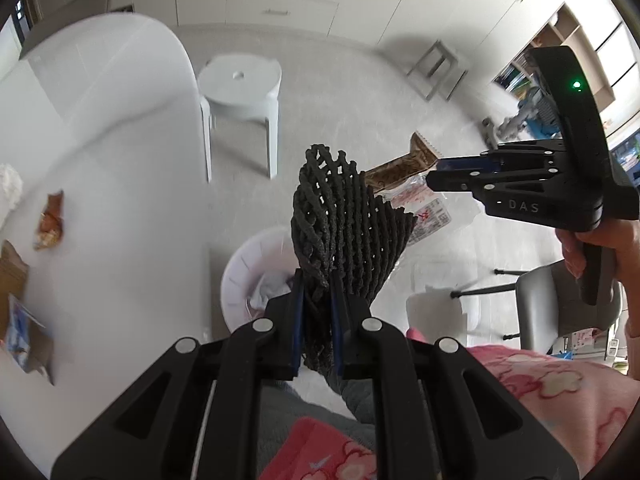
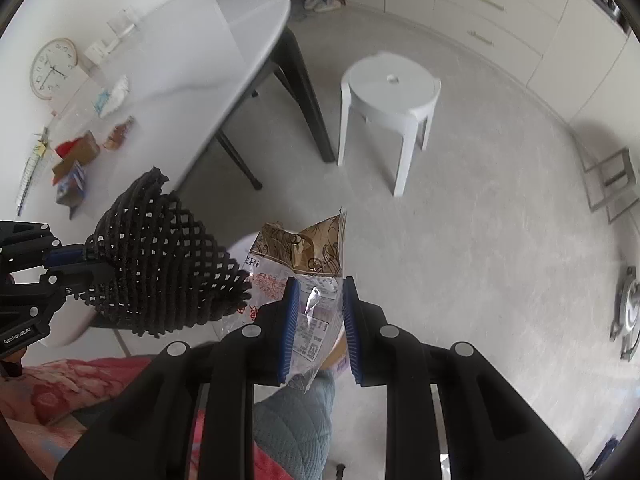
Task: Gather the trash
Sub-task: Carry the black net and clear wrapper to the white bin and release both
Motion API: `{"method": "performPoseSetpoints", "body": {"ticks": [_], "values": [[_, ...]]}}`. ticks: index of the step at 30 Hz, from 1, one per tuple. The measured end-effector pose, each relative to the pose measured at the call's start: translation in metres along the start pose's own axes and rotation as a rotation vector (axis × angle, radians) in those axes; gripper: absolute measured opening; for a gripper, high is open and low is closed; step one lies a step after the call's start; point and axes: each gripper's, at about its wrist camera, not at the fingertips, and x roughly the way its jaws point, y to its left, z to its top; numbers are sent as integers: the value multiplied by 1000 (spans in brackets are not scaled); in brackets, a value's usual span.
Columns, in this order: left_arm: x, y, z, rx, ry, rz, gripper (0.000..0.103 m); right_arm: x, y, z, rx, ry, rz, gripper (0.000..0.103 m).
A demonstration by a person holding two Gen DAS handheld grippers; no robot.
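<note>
My left gripper (image 1: 316, 292) is shut on a black foam mesh net (image 1: 344, 220), which fans out above a white bin (image 1: 244, 268) on the floor. To its right my right gripper (image 1: 434, 172) is held in a hand. The right wrist view shows the right gripper (image 2: 318, 300) shut on a crinkled clear and brown wrapper (image 2: 316, 256) in the air. The left gripper (image 2: 76, 264) with the mesh net (image 2: 160, 264) hangs just left of it. The mesh and wrapper hide most of the bin (image 2: 244, 246).
A white table (image 1: 100, 140) on the left holds an orange wrapper (image 1: 50, 222), cardboard (image 1: 12, 280) and a blue packet (image 1: 20, 328). A white stool (image 1: 240, 80) stands beyond the bin, a grey chair (image 1: 560, 292) at the right. A clock (image 2: 52, 68) lies on the table (image 2: 180, 60).
</note>
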Motion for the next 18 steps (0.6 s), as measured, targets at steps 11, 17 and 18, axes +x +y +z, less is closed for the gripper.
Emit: {"method": "performPoseSetpoints", "body": {"ticks": [11, 17, 18], "values": [[-7, -3, -5, -17, -7, 91, 59, 27, 3, -16, -15, 65, 32, 22], [-19, -3, -5, -15, -42, 129, 73, 27, 15, -17, -51, 72, 46, 22], [-22, -2, -5, -14, -46, 133, 74, 27, 18, -17, -57, 72, 47, 22]]}}
